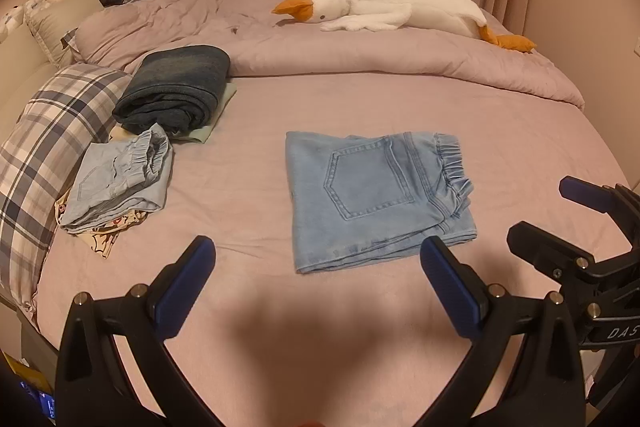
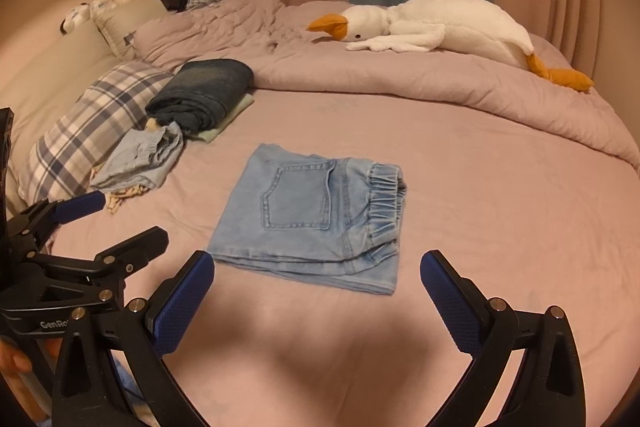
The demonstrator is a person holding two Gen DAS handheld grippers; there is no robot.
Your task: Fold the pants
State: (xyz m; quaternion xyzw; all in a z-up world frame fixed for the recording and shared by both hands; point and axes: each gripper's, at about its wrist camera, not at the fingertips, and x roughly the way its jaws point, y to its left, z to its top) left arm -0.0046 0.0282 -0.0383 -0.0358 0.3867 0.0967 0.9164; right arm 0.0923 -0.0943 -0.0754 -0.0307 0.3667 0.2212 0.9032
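Light blue denim pants (image 1: 376, 199) lie folded into a compact rectangle on the pink bed sheet (image 1: 360, 99), back pocket up, elastic waistband to the right. They also show in the right wrist view (image 2: 316, 219). My left gripper (image 1: 318, 251) is open and empty, just short of the pants' near edge. My right gripper (image 2: 318, 267) is open and empty at the near edge too. The right gripper also shows at the right of the left wrist view (image 1: 548, 211); the left gripper shows at the left of the right wrist view (image 2: 132, 219).
At the left lie folded dark jeans (image 1: 176, 87), another folded light denim piece (image 1: 120, 179) on printed cloth, and a plaid pillow (image 1: 52, 131). A bunched duvet (image 1: 360, 47) and a white goose plush (image 1: 400, 5) lie at the back, with curtains behind.
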